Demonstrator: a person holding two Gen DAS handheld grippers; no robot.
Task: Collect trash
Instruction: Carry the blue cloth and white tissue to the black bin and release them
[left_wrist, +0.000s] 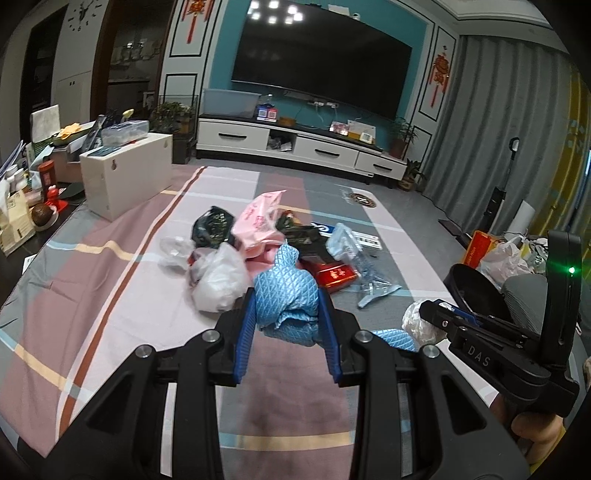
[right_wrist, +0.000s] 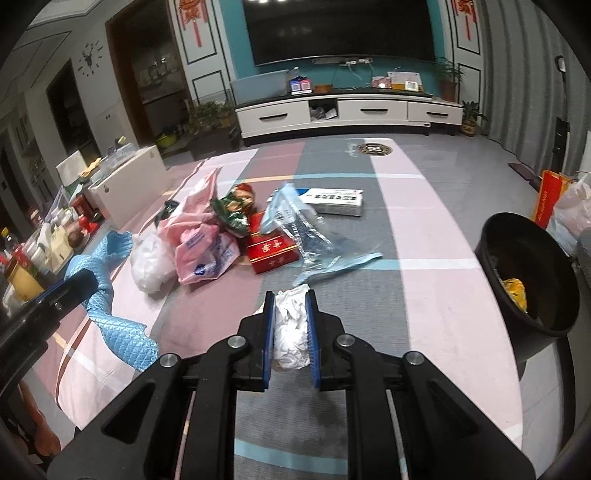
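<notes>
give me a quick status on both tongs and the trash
Left tongs shut on blue quilted cloth. Right tongs shut on white crumpled tissue. Black bin to the right, path clear; pile of bags remains.

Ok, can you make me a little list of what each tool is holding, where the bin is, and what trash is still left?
left tool: shut on the blue quilted cloth
right tool: shut on the crumpled white tissue
bin: black bucket, at the right edge of the striped sheet, something yellow inside
still on the sheet: pink plastic bag, white plastic bag, red box, clear plastic wrapper, white carton, green snack packet
</notes>
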